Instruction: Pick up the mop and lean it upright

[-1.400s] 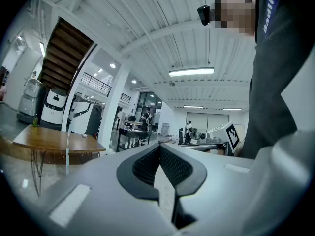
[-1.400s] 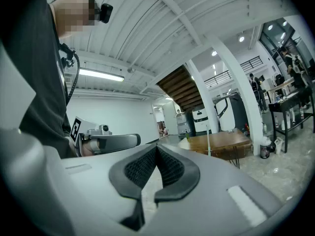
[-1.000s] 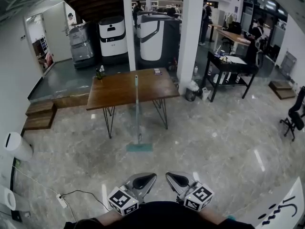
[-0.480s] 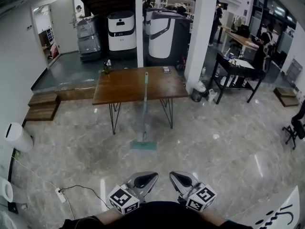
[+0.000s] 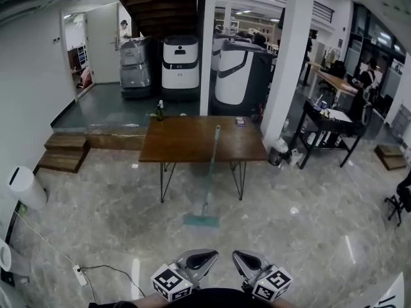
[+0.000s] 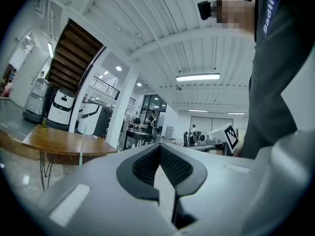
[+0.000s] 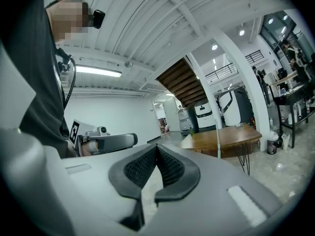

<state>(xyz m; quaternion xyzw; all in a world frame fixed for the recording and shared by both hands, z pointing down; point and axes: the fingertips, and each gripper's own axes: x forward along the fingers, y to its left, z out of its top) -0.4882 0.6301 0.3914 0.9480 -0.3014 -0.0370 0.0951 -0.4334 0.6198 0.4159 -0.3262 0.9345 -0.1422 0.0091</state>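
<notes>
While the left tongs and right tongs sit closed tight and empty, well short of it, the mop leans on the wooden desk's front edge, head on the floor, and the sleeve print's too cropped to read.

Glossy grey marble floor all round the wooden worktop; white pillar just right of it, dark staircase behind, wooden steps to its left.

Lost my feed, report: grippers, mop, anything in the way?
Left gripper and right gripper shut, empty, close to the body. Mop already leaning upright on wooden table. Path to it open.
</notes>
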